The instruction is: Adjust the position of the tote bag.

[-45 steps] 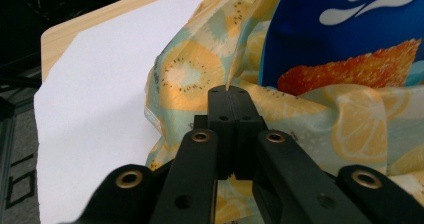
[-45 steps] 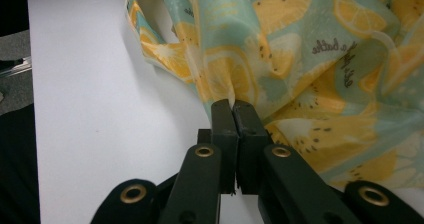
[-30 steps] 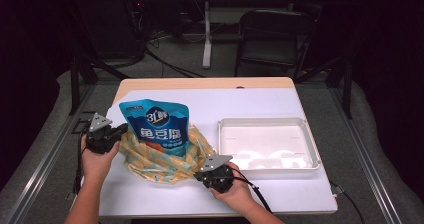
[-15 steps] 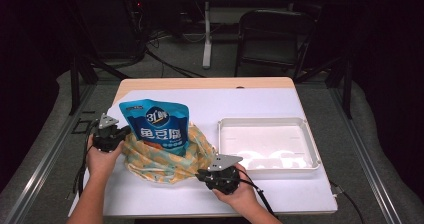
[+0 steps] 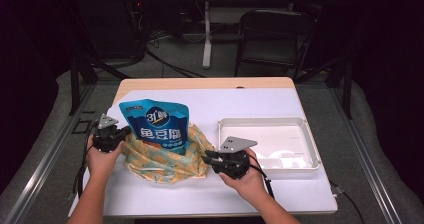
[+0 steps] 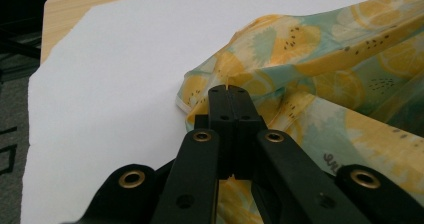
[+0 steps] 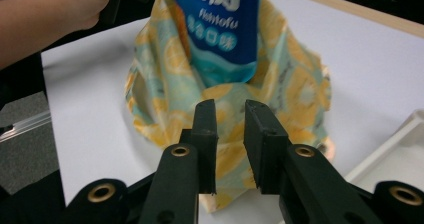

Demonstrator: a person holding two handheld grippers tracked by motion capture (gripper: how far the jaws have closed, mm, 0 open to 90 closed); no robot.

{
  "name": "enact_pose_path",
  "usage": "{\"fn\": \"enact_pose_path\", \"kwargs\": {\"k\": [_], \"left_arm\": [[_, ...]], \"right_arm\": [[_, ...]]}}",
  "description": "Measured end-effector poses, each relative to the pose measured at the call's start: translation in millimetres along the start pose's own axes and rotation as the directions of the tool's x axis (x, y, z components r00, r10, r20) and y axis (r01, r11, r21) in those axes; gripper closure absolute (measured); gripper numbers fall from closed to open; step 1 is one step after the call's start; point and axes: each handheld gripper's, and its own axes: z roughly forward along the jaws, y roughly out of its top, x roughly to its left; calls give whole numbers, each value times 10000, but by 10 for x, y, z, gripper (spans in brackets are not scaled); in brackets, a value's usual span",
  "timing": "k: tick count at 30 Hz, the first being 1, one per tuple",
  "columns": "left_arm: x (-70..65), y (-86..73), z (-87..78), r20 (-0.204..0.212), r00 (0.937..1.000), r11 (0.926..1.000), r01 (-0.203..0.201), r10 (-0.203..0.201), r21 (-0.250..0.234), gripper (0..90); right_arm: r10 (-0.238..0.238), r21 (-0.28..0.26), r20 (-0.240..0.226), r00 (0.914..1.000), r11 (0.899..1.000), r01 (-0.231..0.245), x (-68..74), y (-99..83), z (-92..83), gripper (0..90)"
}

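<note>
A blue snack pouch (image 5: 156, 125) stands upright inside a yellow lemon-print bag (image 5: 165, 159) on the white table. My left gripper (image 5: 120, 134) is at the bag's left edge, and in the left gripper view its jaws (image 6: 227, 91) are shut on a fold of the bag's fabric (image 6: 325, 84). My right gripper (image 5: 205, 157) hovers at the bag's right edge. Its jaws (image 7: 230, 109) have just been opening and stand apart with nothing between the pads. The bag (image 7: 165, 84) and the pouch (image 7: 220, 24) lie beyond them.
A shallow white tray (image 5: 310, 143) sits on the table to the right of the right hand, and its corner (image 7: 395, 144) appears in the right gripper view. The person's left hand (image 7: 75, 9) is behind the bag. A chair and cables stand beyond the table's far edge.
The right gripper has opened its jaws and lifted a little off the bag's right edge. The left gripper has stayed shut on the bag's left edge, hardly moving.
</note>
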Motion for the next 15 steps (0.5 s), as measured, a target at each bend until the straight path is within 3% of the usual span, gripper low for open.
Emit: {"fn": "enact_pose_path", "kwargs": {"k": [8, 15], "left_arm": [[-18, -5, 15, 39, 10000, 10000, 56, -56, 10, 900], [-17, -9, 12, 54, 10000, 10000, 80, -80, -13, 900]], "right_arm": [[60, -362, 613, 9981, 9993, -38, -140, 269, 56, 663], [78, 111, 628, 9980, 9999, -85, -231, 395, 276, 636]]}}
